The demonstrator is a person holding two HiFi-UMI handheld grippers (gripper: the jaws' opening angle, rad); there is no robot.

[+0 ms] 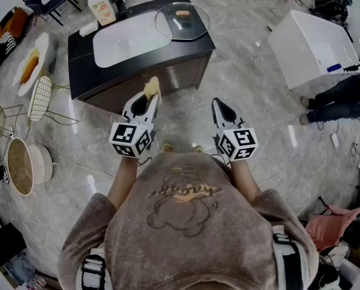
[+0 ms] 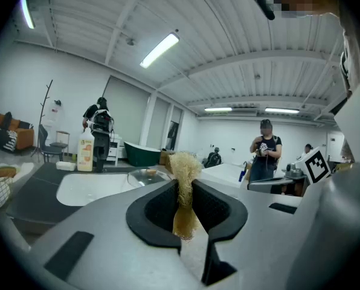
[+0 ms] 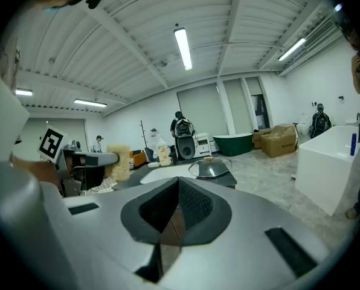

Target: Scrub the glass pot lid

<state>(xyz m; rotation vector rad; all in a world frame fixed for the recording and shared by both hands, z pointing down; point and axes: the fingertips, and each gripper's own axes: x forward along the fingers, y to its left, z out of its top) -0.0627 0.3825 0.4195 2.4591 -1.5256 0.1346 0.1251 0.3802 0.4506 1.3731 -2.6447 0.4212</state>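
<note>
Head view: left gripper (image 1: 148, 98) clamped on a tan sponge (image 1: 151, 87), prob. loofah. Right gripper (image 1: 220, 106) has jaws together, nothing betw. them. Both hang short of the counter (image 1: 83, 71). Lid (image 1: 181, 21) lies flat on counter at 1 o'clock from grippers, beside sink (image 1: 128, 41); bottle (image 1: 101, 8) at 11.
</note>
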